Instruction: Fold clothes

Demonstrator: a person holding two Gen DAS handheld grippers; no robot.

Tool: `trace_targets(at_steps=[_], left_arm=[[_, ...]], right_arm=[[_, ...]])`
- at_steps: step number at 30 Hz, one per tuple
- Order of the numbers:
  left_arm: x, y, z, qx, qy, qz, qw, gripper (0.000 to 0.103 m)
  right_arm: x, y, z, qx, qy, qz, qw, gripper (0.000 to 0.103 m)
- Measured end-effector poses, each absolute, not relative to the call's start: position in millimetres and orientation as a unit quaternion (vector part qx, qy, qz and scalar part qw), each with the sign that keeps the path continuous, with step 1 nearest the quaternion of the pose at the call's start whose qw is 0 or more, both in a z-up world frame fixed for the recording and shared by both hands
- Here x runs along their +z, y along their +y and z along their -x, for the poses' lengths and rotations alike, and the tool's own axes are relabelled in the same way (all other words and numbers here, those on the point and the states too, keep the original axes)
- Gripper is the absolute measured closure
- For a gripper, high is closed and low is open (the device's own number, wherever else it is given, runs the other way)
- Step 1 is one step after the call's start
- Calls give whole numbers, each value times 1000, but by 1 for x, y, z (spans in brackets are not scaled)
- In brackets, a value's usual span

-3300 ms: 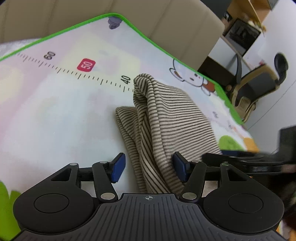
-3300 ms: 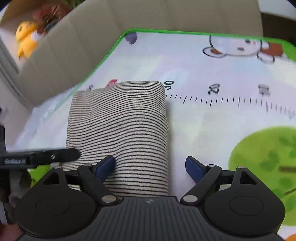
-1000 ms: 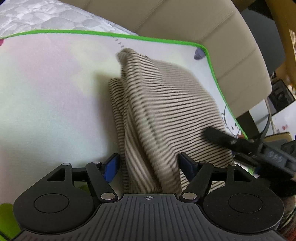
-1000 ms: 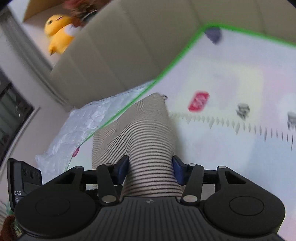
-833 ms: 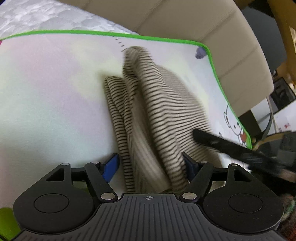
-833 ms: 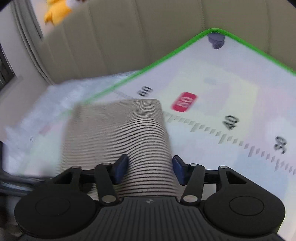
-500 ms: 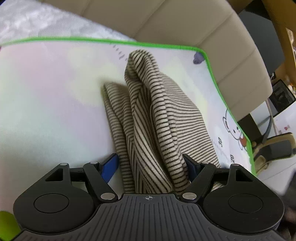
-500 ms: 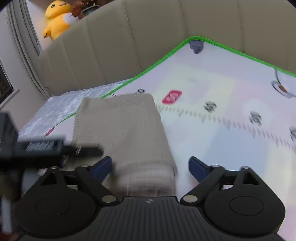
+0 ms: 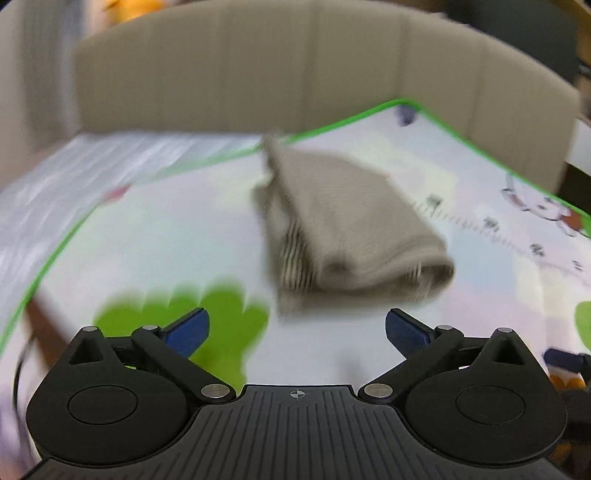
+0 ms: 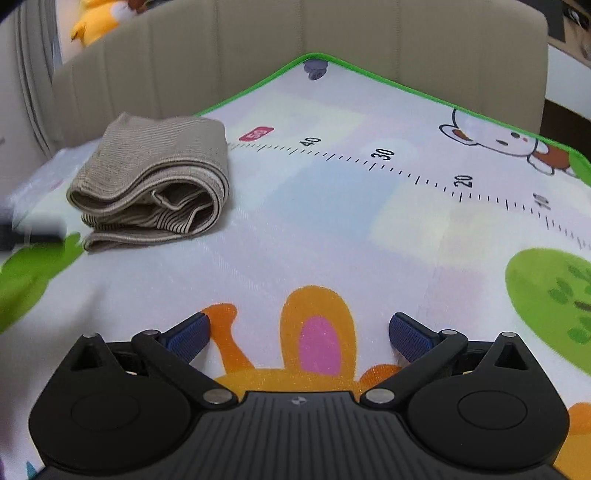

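A folded beige garment with thin dark stripes (image 10: 155, 177) lies on the play mat (image 10: 332, 229) near its far left corner. The left wrist view, blurred by motion, shows the same folded garment (image 9: 347, 229) ahead of my left gripper (image 9: 297, 328). That gripper's jaws are opening wide, with nothing between them and the cloth apart from the pads. My right gripper (image 10: 299, 332) stands open over the mat's orange figure, well back from the garment, with nothing between its fingers.
A beige padded headboard (image 10: 258, 40) rises behind the mat. A quilted white bed surface (image 9: 92, 166) lies left of the mat's green edge. A yellow plush toy (image 10: 98, 16) sits at the top left. A dark tool tip (image 10: 22, 232) shows at the left edge.
Both grippers let go of the striped garment and drew back from it. The garment now lies folded on the mat, and both sets of jaws stand wider.
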State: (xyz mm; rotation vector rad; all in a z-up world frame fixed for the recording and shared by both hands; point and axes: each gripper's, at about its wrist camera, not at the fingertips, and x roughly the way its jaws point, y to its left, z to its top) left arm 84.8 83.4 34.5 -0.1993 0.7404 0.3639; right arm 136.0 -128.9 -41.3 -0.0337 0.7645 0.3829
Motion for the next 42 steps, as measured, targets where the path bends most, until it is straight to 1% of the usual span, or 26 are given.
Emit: trace_targets(at_steps=[6, 12, 17, 42], left_arm=[[-10, 41, -68, 241, 387, 40, 889, 0], [-10, 44, -68, 253, 384, 62, 886, 0], [-11, 38, -65, 259, 378, 46, 888, 0], [-13, 38, -64, 259, 374, 39, 890, 0]], right_arm=[[-47, -128, -123, 185, 361, 43, 913, 0], [-46, -137, -116, 192, 353, 22, 915, 0], [-47, -132, -115, 187, 351, 36, 917, 0], [-47, -134, -114, 189, 348, 28, 918, 0]])
